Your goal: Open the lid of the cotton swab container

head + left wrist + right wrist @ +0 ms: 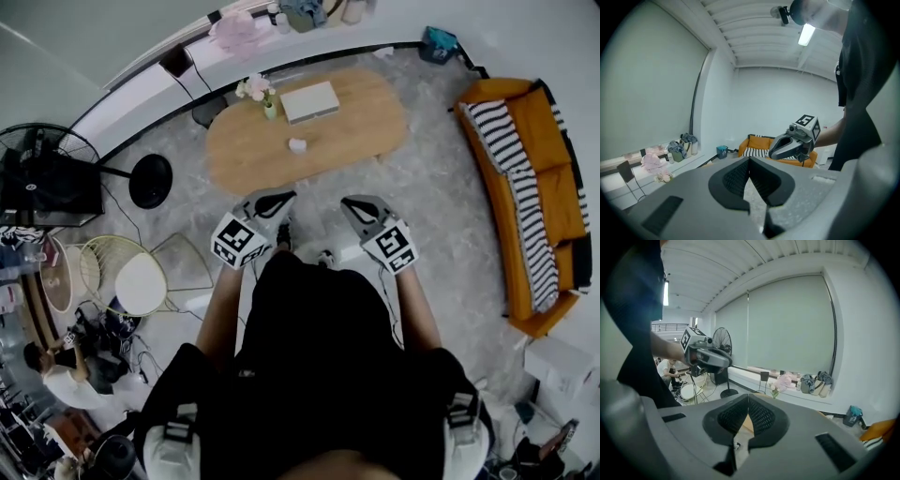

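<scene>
Jaws on both my grippers are pressed together with nothing between them. I hold my left gripper (pixel 282 198) and right gripper (pixel 351 203) side by side in front of my body. They are apart from each other, and both point toward the oval wooden table (pixel 375 131) ahead, stopping short of its near edge. The cotton swab container (pixel 297 145) is a small white thing on the table's near half, roughly in line with the gap between my grippers and well apart from both. It is too small for me to tell how its lid sits. Farther back on the table lie a flat grey box (pixel 309 101) and, just left of it, a small vase of flowers (pixel 266 99). An orange sofa (pixel 539 122) with a striped blanket (pixel 492 127) stands to the right, and a black standing fan (pixel 39 148) stands to the left.
</scene>
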The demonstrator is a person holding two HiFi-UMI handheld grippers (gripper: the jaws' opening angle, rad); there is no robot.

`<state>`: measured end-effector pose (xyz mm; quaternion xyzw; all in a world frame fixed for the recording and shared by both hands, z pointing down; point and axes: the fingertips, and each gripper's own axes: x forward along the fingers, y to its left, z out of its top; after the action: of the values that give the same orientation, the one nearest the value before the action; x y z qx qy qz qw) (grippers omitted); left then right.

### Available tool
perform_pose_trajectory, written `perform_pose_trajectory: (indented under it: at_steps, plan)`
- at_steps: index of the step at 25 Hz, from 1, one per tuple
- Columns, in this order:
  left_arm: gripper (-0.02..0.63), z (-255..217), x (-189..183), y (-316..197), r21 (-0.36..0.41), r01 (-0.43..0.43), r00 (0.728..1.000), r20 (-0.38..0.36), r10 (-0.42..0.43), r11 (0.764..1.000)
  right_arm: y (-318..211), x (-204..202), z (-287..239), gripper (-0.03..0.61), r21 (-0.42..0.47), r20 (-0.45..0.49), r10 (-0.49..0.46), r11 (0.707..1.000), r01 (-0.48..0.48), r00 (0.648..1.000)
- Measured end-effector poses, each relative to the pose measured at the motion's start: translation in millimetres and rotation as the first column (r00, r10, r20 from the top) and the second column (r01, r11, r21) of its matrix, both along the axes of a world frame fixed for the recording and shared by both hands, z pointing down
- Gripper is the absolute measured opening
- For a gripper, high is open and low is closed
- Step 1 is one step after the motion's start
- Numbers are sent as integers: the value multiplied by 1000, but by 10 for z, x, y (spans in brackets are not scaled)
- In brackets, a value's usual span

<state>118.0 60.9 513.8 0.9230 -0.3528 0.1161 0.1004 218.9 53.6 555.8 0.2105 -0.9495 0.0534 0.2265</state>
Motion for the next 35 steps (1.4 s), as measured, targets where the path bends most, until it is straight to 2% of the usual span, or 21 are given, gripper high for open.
perform_pose_trajectory:
  at_steps: [10,27,35]
  plan:
    - [0,-81,-377,-505,12,-17,1000,-20,17,1000,-430,-374,-92,-5,26,-27,9,1000,-8,1000]
    - [0,50,-1016,-1207,-6,-53,997,-52,53,999,-1033,-1015,-53,-5,29,-88,33,999,-30,996]
    - [0,119,-1143,-1460,-18,-94,994,-57,93,995,-1237,-1158,16,-5,19,-98,68,998,-66,993]
